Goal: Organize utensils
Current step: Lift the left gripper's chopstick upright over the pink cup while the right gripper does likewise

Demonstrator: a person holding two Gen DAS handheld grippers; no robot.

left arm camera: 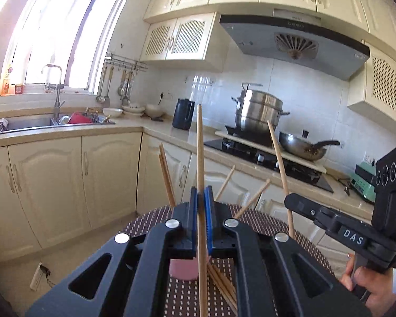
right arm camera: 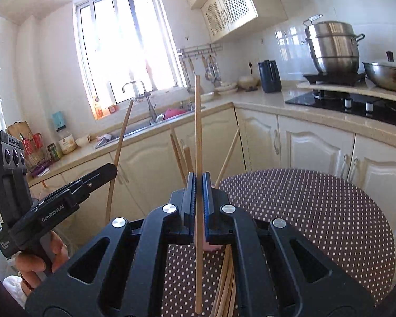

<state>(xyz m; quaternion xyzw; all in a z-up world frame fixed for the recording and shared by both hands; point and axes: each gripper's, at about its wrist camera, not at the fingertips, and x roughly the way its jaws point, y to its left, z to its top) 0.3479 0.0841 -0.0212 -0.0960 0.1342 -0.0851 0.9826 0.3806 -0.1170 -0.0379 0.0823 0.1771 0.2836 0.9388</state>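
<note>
Kitchen cabinets ring a dotted round desk [right arm camera: 316, 211]. Each gripper, left gripper [left arm camera: 202, 192] and right gripper [right arm camera: 198, 178], is clamped on one upright chopstick [left arm camera: 200, 158] [right arm camera: 197, 145]. Loose chopsticks [right arm camera: 225, 285] beside the pink holder [left arm camera: 183, 269] remain unsorted; most work seems left.

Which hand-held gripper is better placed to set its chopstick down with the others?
Right, marginally: each grips one chopstick, but the right hand-held gripper sits directly over the pink object and chopstick pile, while the left hand-held gripper hangs beside the table.
</note>
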